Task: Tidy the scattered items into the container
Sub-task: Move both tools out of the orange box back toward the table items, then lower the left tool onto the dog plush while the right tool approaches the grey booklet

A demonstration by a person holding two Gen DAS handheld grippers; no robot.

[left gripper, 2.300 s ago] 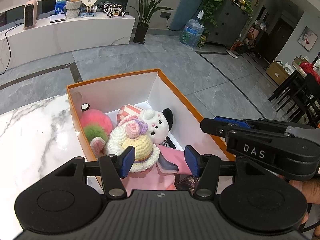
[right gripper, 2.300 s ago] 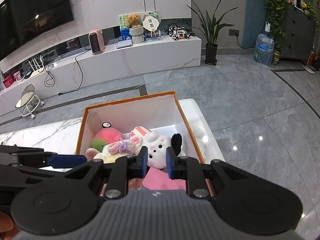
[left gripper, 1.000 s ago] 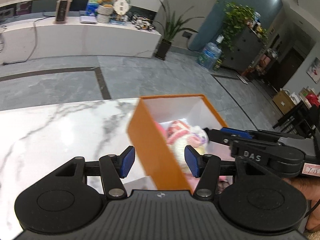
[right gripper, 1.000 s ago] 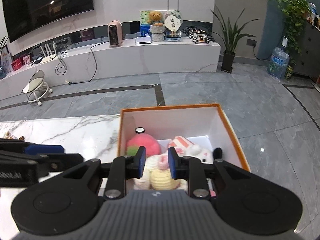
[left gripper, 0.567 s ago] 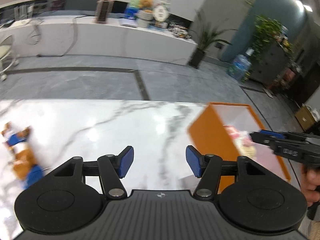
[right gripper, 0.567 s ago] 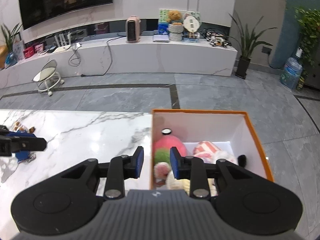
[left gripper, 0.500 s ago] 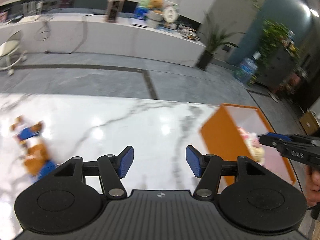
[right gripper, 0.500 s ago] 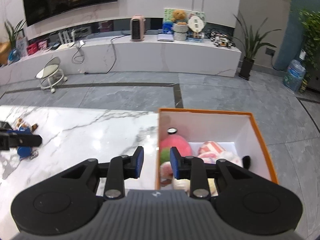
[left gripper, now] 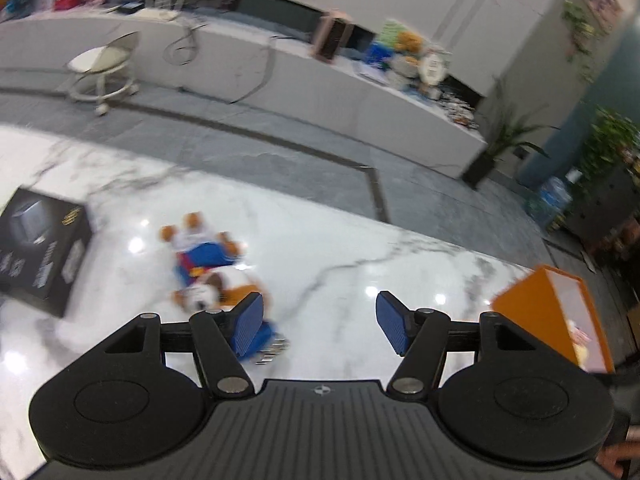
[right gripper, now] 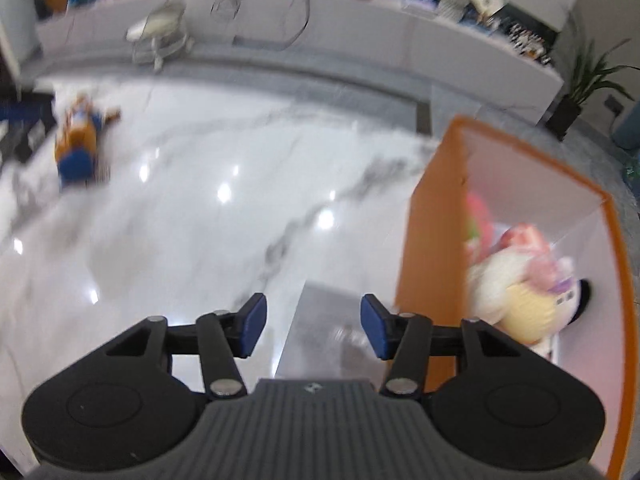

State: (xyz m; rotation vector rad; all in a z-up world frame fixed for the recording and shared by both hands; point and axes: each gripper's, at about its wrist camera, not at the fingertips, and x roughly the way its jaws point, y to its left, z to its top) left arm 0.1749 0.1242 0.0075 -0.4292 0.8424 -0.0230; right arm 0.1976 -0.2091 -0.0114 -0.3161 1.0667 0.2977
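Observation:
A small orange and blue plush doll (left gripper: 208, 272) lies on the white marble table (left gripper: 340, 248), just beyond and left of my left gripper (left gripper: 318, 318), whose jaws are opening with nothing between them. The orange box (right gripper: 436, 216) holds several plush toys (right gripper: 516, 284) and stands right of my right gripper (right gripper: 312, 326). Its jaws are opening too, above a flat grey item (right gripper: 320, 340) lying beside the box; the pads do not press it. The doll (right gripper: 78, 136) shows far left in the right wrist view, and the box (left gripper: 548, 320) shows at the right edge of the left wrist view.
A black carton (left gripper: 40, 252) lies at the table's left end near the doll. Beyond the table are a grey floor, a white stool (left gripper: 104, 68) and a long white cabinet (left gripper: 360, 96) with ornaments. A hand (left gripper: 616, 452) shows at the lower right.
Both grippers have swung left, away from the box. The doll and black carton came into the left wrist view. The right gripper's jaws went from nearly shut to wide, and it dropped lower.

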